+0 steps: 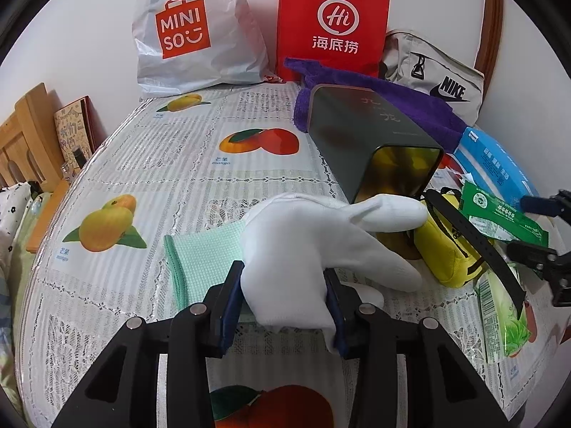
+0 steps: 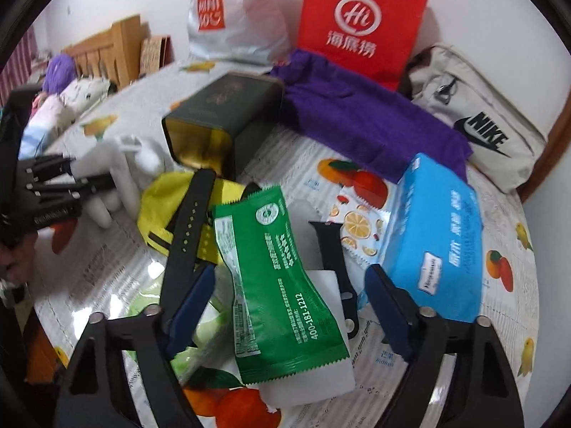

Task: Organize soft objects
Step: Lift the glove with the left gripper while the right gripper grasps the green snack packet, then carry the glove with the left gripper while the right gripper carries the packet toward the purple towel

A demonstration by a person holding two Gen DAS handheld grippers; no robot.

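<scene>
Partly hidden, white glove [image 1: 303, 246] pinched by left gripper [image 1: 282, 303] (right gripper [image 2: 289, 306] wide).

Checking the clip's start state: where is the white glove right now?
In the left wrist view the white glove is clamped in the left gripper, held beside the mint cloth, fingers pointing toward the dark tin and yellow pouch.

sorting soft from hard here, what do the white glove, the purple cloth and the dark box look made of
White glove: soft knit fabric, matte, creasing in the left gripper. Purple cloth: fuzzy, probably microfibre, draped in folds. Dark box: rigid, likely metal, with a shiny gold interior.
</scene>
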